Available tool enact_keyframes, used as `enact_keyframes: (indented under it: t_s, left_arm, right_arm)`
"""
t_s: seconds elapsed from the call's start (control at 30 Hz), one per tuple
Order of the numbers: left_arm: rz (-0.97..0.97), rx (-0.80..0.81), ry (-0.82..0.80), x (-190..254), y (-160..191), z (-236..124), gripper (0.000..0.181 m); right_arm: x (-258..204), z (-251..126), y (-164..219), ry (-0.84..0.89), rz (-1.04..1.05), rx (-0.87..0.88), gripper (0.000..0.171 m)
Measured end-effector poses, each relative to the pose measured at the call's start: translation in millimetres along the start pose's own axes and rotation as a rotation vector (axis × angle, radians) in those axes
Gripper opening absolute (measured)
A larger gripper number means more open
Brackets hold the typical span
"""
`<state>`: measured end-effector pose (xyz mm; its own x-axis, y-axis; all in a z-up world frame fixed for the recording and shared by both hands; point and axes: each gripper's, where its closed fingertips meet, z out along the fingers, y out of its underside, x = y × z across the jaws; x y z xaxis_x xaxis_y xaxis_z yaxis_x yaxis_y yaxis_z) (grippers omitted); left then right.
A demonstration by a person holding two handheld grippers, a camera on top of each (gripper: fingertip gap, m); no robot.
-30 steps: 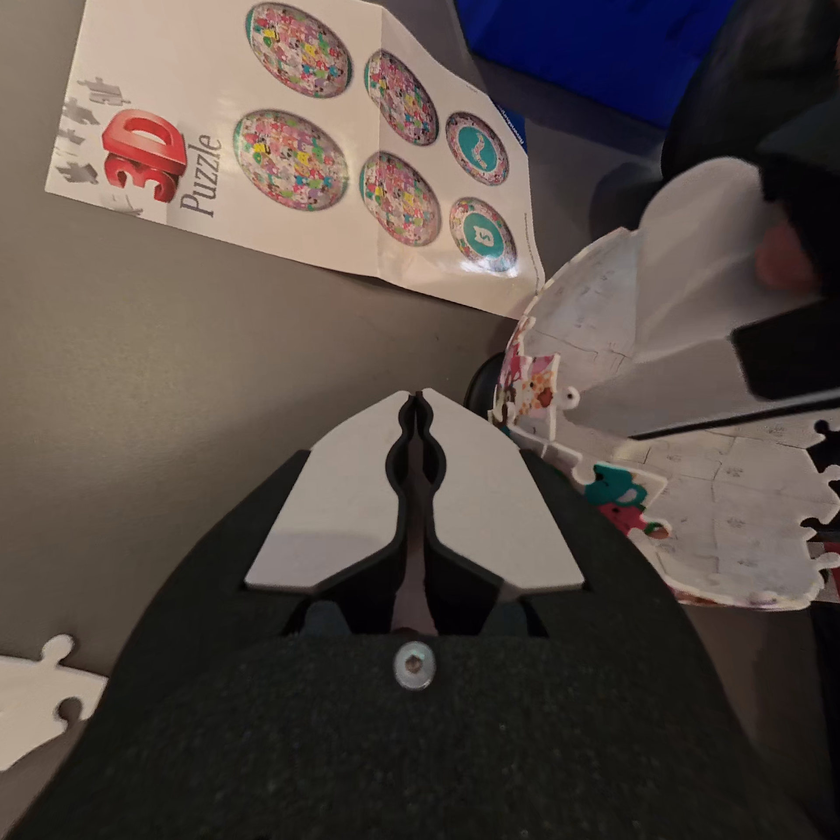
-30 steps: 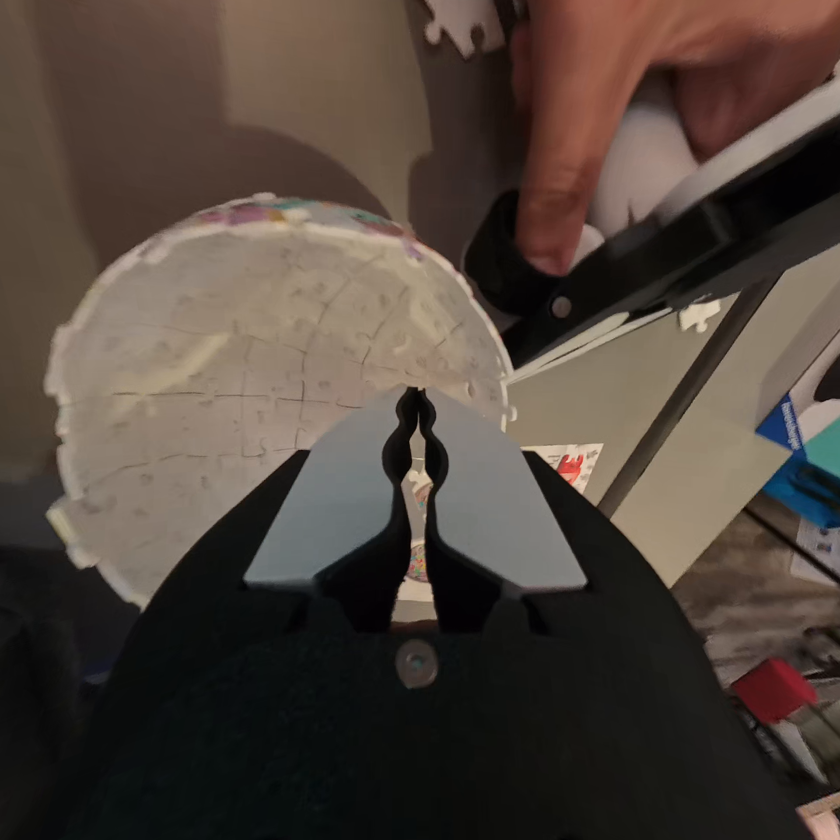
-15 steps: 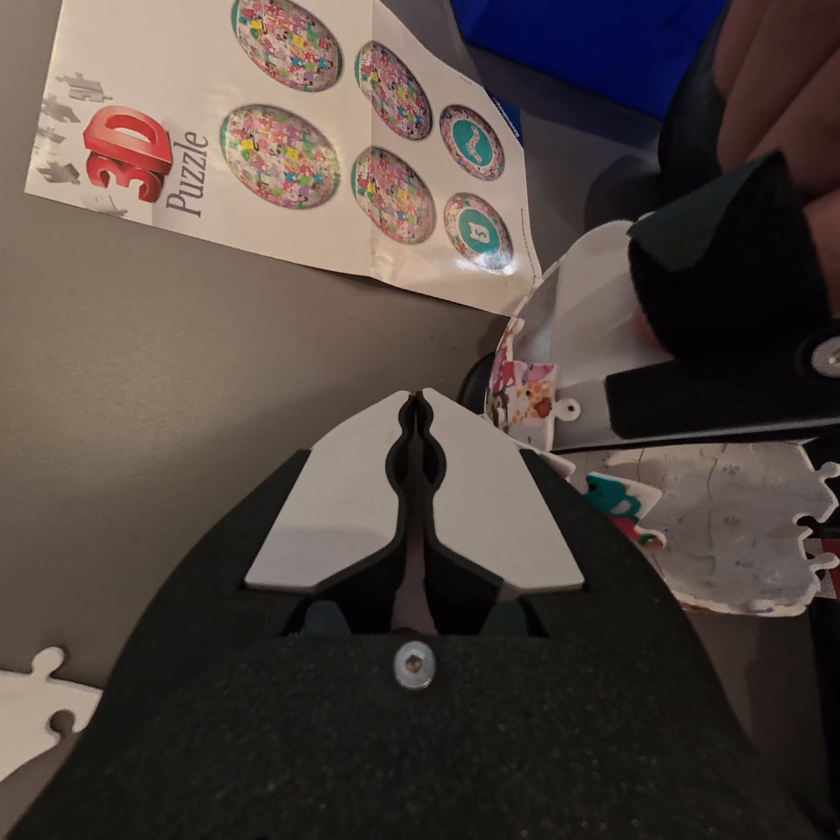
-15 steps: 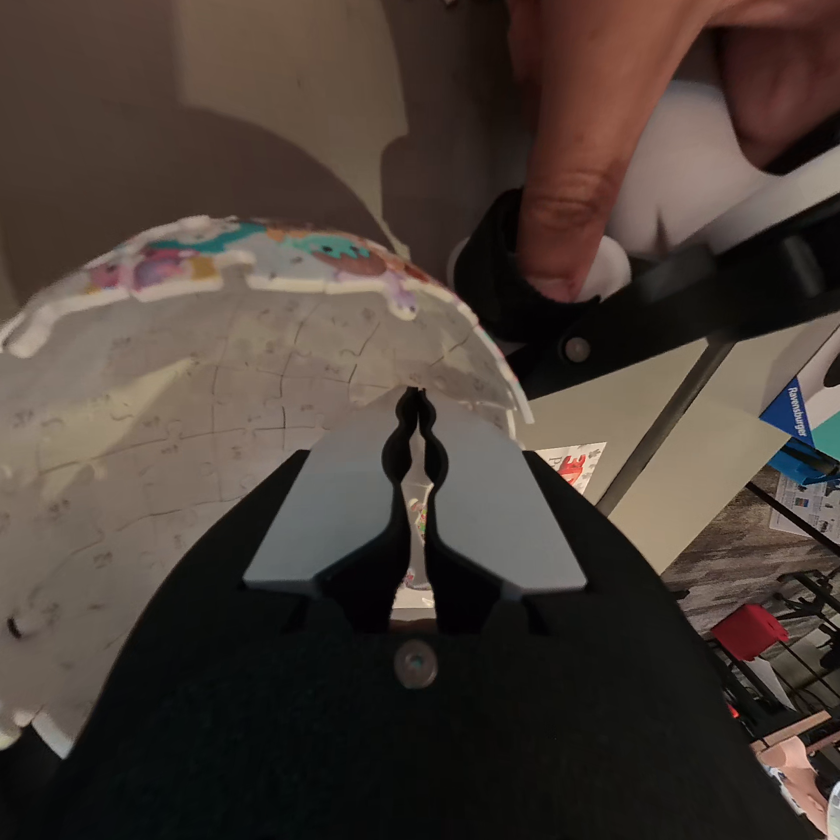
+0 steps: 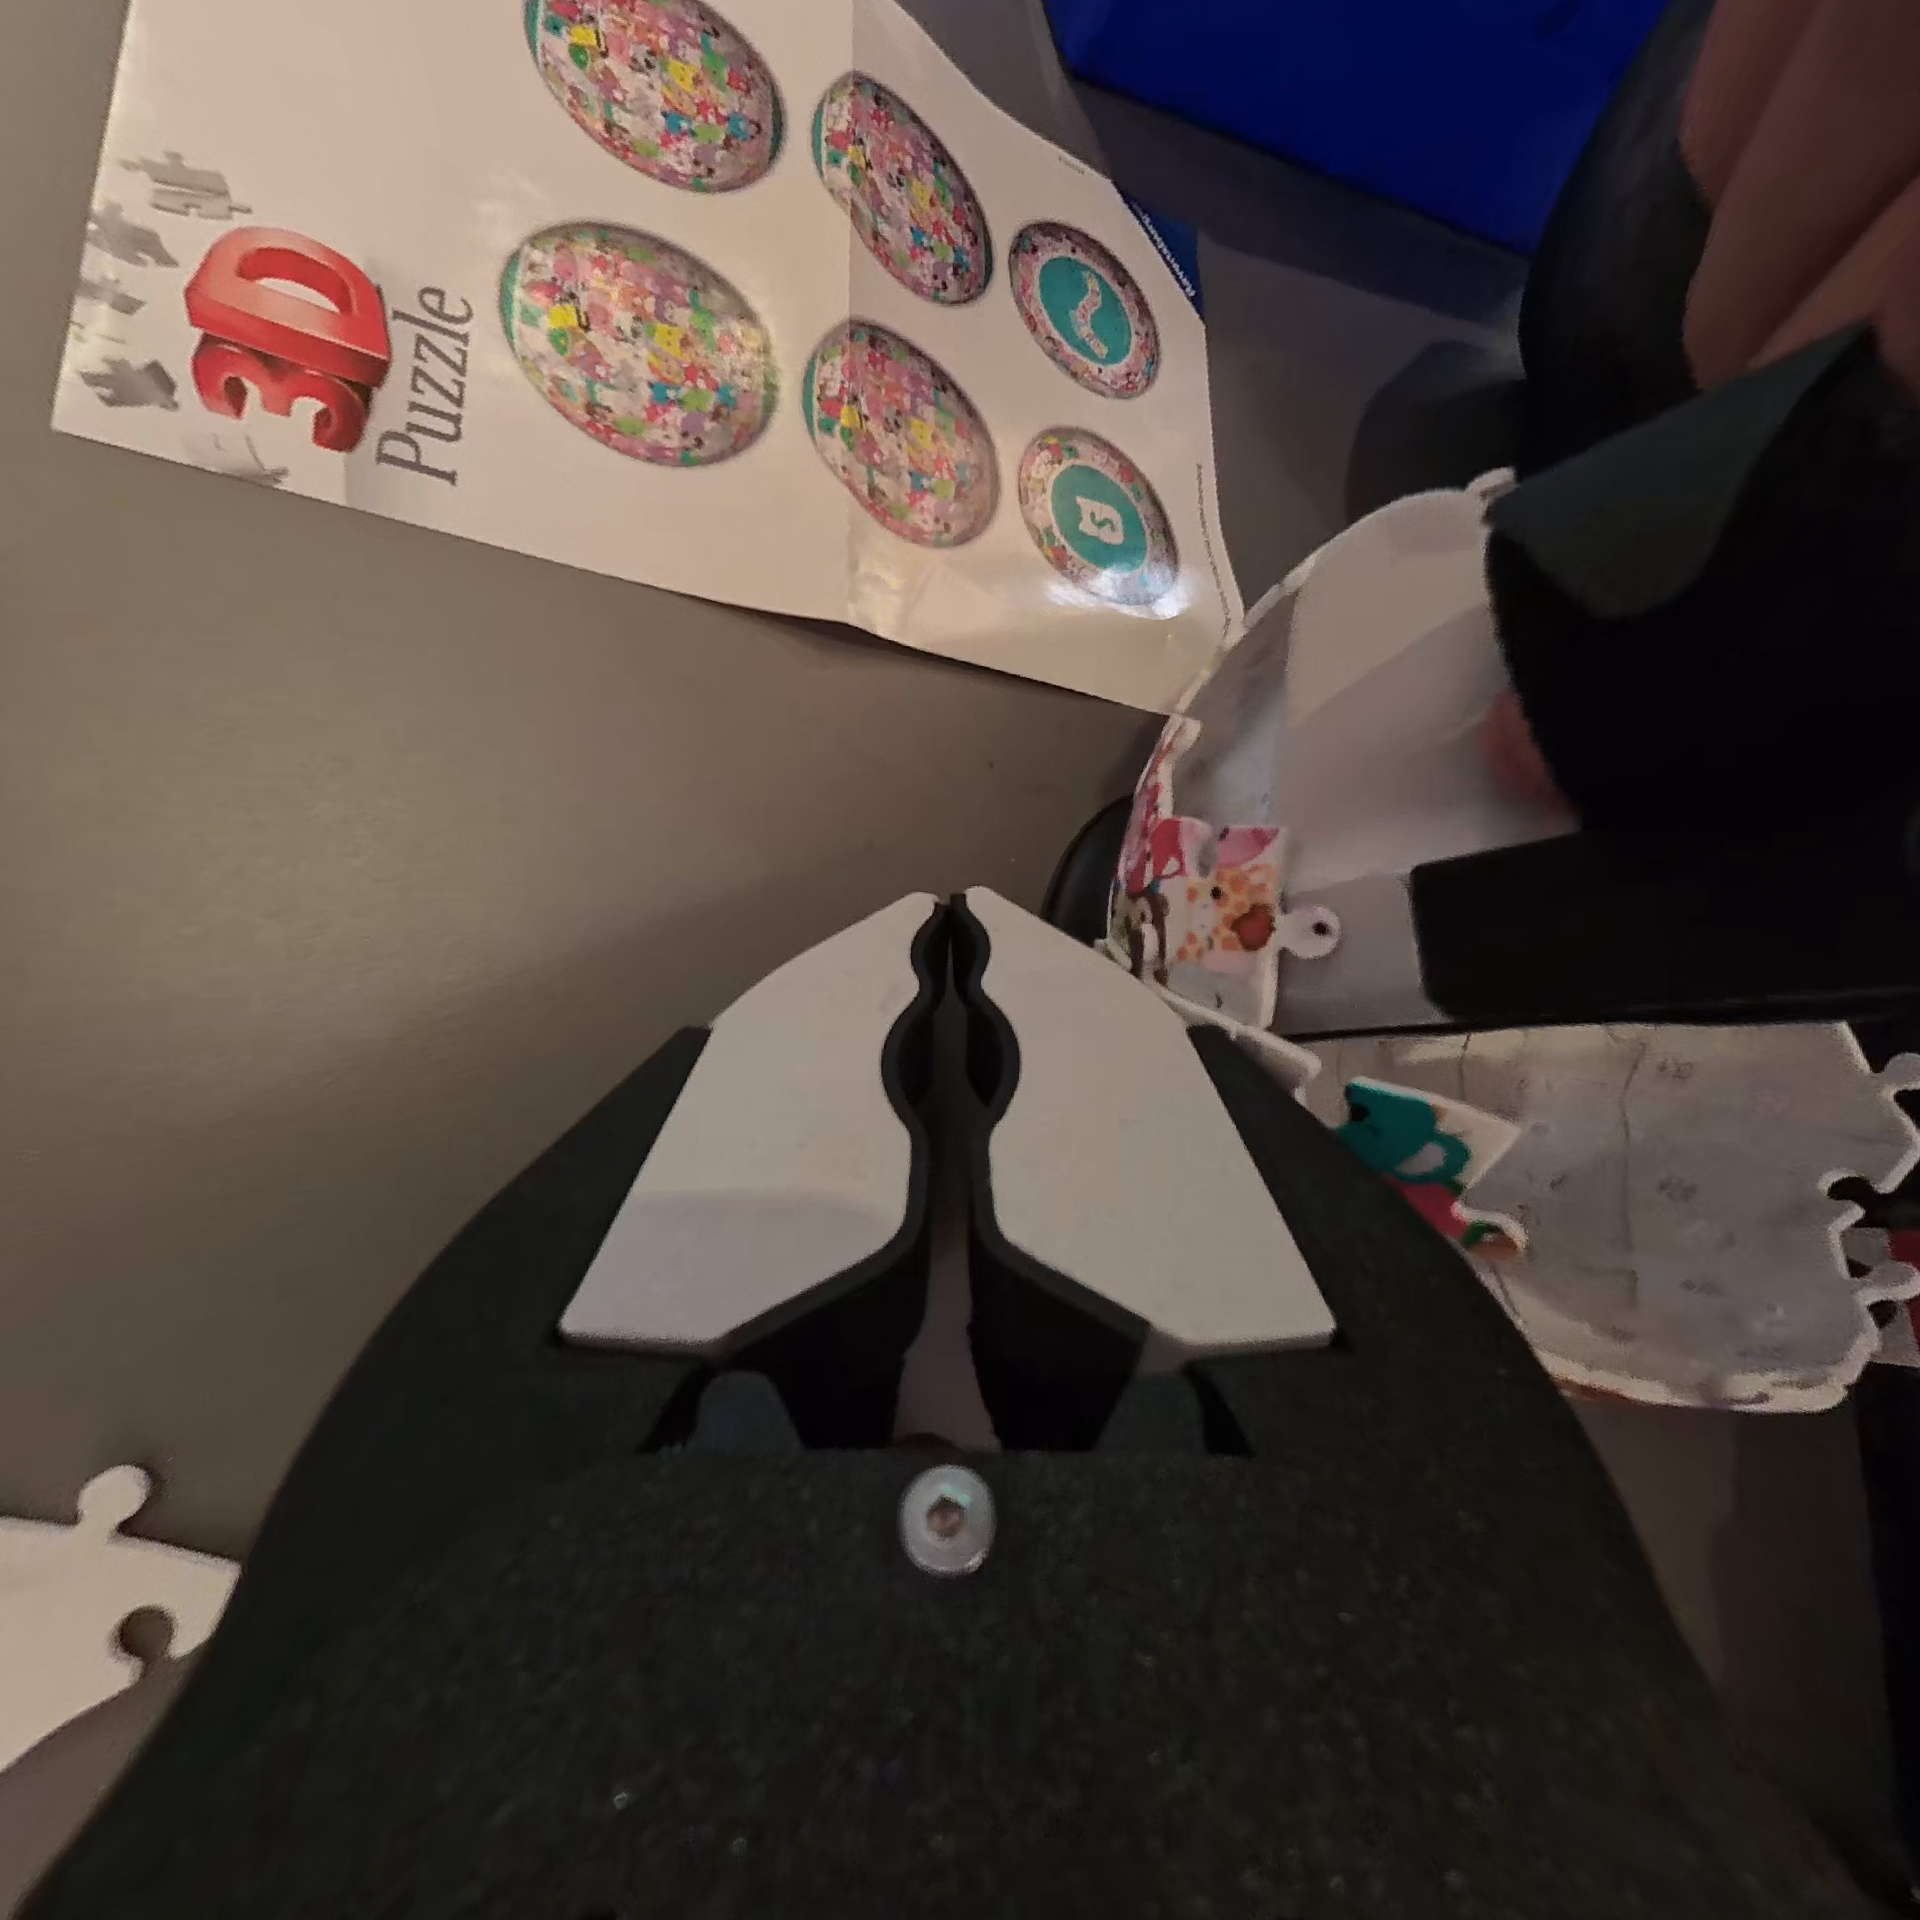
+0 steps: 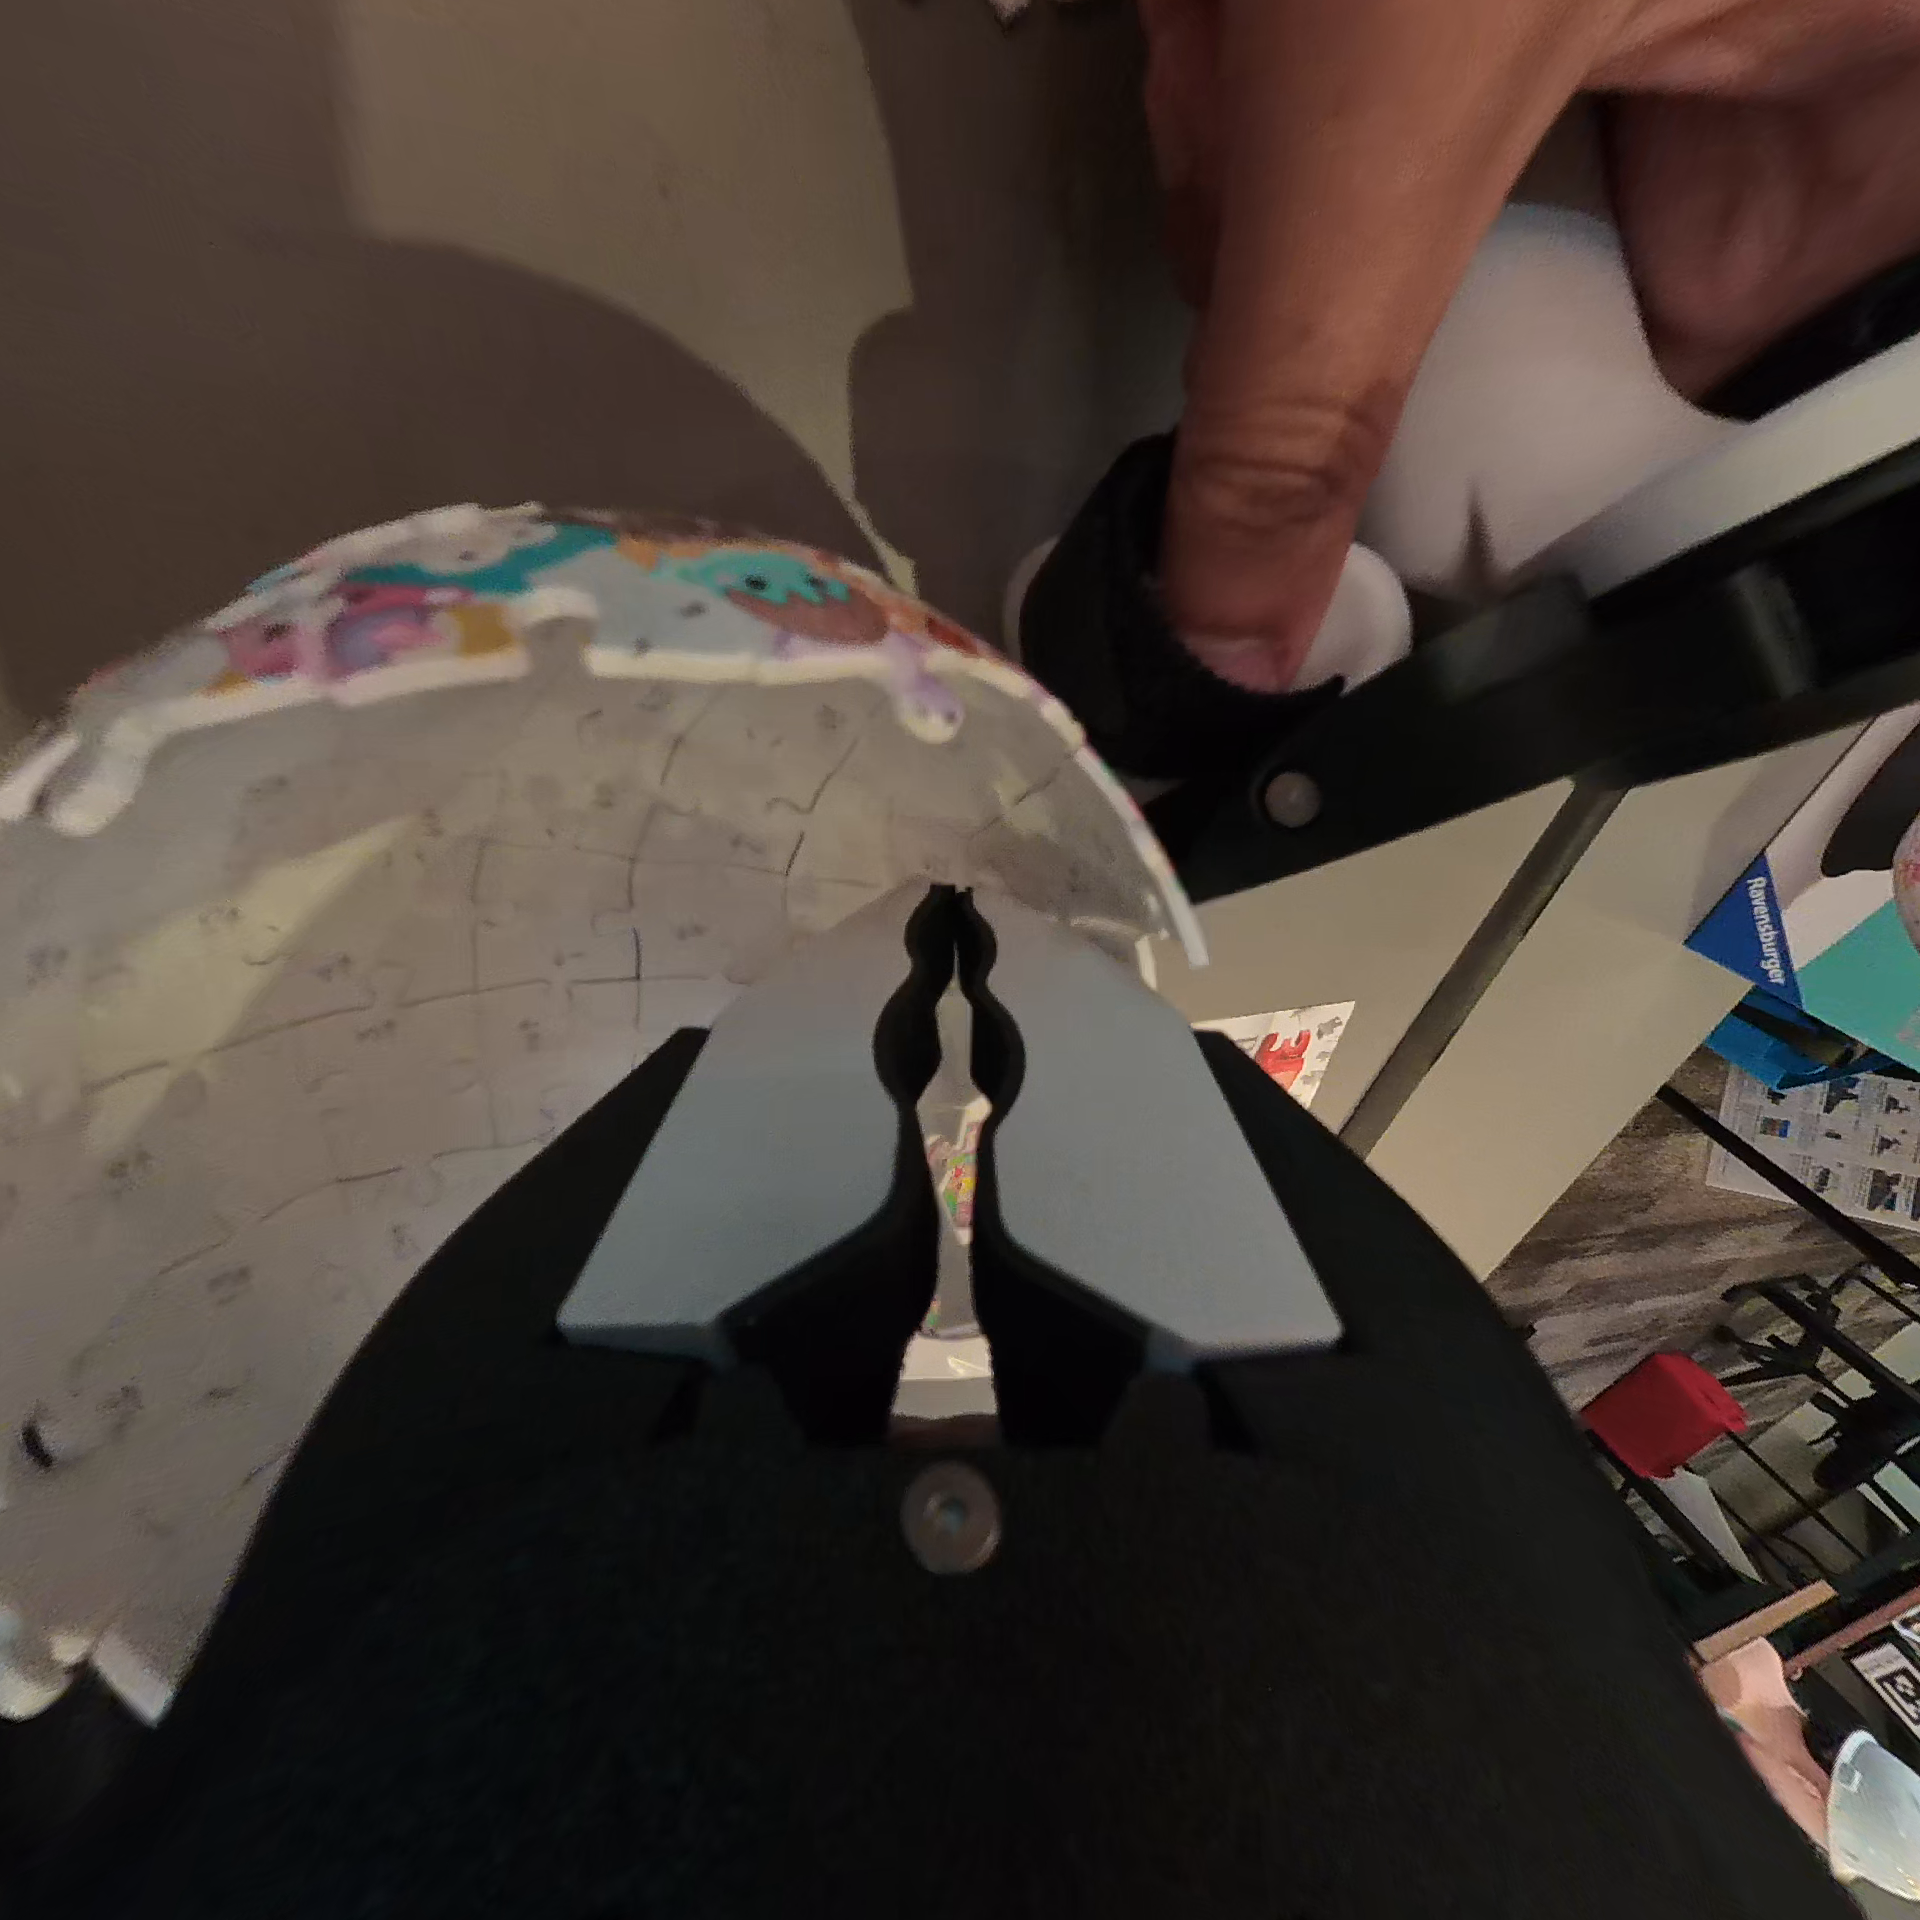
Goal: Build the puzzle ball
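The half-built puzzle ball point(image 5: 1662, 1195) is an open shell, white inside and colourful outside, at the right of the left wrist view. In the right wrist view its inside point(image 6: 416, 987) fills the left. My right gripper point(image 6: 954, 899) is shut on a thin colourful puzzle piece point(image 6: 956, 1174) seen edge-on between the jaws. Its tips are against the shell's inner wall near the rim. Its black body point(image 5: 1662, 914) reaches over the shell. My left gripper point(image 5: 954, 904) is shut and empty, just left of the shell above the grey table point(image 5: 416, 883).
A printed instruction sheet point(image 5: 675, 312) lies beyond the left gripper, with a blue box point(image 5: 1351, 83) behind it. A loose white puzzle piece point(image 5: 83, 1600) lies at the lower left. A hand point(image 6: 1351, 312) holds the left gripper's body point(image 6: 1507, 707). Clutter lies on the floor point(image 6: 1766, 1299). My two grippers' fingertips are within a few centimetres of each other.
My right gripper has moved in toward the shell with its piece, so the shell's inside looms larger and lower in its view. The left gripper has barely moved and stays shut.
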<state>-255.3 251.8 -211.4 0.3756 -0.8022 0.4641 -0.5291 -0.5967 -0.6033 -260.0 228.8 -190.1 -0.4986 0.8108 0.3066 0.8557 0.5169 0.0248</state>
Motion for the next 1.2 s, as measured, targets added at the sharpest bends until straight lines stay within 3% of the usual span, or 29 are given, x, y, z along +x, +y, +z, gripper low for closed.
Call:
enact_keyframes:
  t_s: [0.3,1.2]
  left_arm:
    - [-0.026,-0.007,0.019,0,5,-18,0.000]
    - [-0.006,-0.050,0.052,5,10,-7,0.000]
  right_arm:
    - [-1,-6,6,-0.001,0.012,0.001,0.000]
    - [3,-6,4,0.017,0.015,0.001,0.000]
